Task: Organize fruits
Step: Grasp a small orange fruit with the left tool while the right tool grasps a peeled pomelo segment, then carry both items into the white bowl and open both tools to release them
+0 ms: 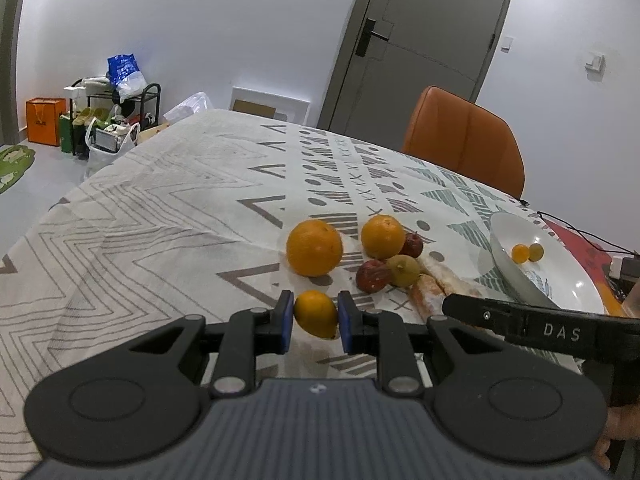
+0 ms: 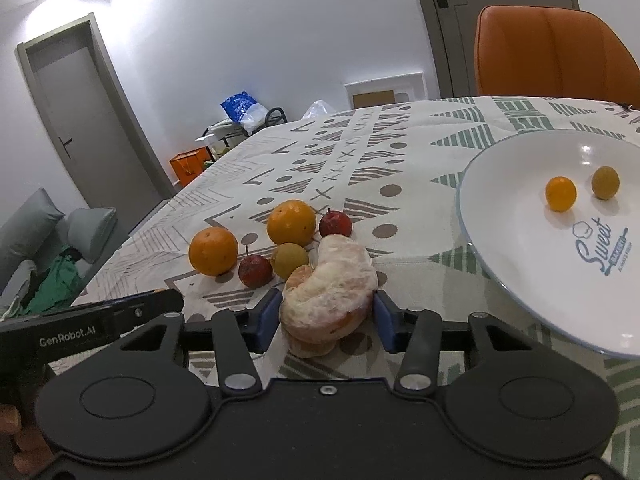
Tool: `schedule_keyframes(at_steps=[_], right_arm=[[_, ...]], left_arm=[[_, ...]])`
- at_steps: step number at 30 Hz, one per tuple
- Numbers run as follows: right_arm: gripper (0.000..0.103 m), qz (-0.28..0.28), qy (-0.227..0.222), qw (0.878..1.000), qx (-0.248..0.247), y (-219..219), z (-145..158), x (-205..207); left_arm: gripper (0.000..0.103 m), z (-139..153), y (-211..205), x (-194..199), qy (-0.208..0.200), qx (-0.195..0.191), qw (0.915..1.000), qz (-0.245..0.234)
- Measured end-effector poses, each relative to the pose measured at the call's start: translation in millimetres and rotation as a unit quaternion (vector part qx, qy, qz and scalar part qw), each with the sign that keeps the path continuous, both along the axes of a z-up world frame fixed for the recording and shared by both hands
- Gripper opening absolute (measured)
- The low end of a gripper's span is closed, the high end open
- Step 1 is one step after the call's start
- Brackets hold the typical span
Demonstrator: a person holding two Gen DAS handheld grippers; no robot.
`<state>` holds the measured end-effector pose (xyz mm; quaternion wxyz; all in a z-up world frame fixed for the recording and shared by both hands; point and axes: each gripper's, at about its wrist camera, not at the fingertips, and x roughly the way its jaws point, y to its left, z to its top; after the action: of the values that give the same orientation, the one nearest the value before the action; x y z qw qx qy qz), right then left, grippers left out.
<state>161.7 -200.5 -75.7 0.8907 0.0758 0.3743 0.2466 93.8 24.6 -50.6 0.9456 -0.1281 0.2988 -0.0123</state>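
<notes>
My left gripper is shut on a small yellow-orange citrus, its blue pads touching both sides. Beyond it lie two oranges, two small red fruits and a yellow-green fruit. My right gripper is shut on a peeled citrus half low over the cloth. The same oranges, red fruits and yellow-green fruit lie just beyond it. A white plate at the right holds two small round fruits.
A patterned tablecloth covers the table. An orange chair stands at the far side. Cables and a red item lie past the plate. The other gripper's black body reaches in from the right.
</notes>
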Motion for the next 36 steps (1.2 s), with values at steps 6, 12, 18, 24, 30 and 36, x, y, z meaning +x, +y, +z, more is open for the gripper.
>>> schedule_keyframes(at_steps=[6,12,18,24,30,36], right_arm=[[0.046,-0.002,-0.008,1.000,0.014,-8.9,5.7,-7.9],[0.045,-0.008,-0.022,0.999,0.026,-18.0,13.4,-14.5],[0.045,-0.008,-0.035,0.999,0.034,-23.5,19.3,-21.1],[0.043,-0.015,-0.052,0.998,0.044,-34.0,28.1,-25.8],[0.037,-0.023,-0.061,0.996,0.054,-45.9,32.2,-26.9],[0.036,-0.029,-0.074,0.995,0.066,-56.9,38.0,-29.9]], left_arm=[[0.022,5.2,-9.5,1.3,-0.002,0.005,0.9999,-0.010],[0.022,11.2,-20.4,2.7,-0.008,0.011,0.9997,-0.022],[0.022,16.7,-30.3,3.8,-0.014,0.015,0.9993,-0.033],[0.022,22.7,-39.4,7.0,-0.019,0.022,0.9987,-0.041],[0.022,28.1,-50.1,9.8,-0.025,0.029,0.9980,-0.050],[0.022,32.8,-61.5,12.2,-0.028,0.038,0.9972,-0.059]])
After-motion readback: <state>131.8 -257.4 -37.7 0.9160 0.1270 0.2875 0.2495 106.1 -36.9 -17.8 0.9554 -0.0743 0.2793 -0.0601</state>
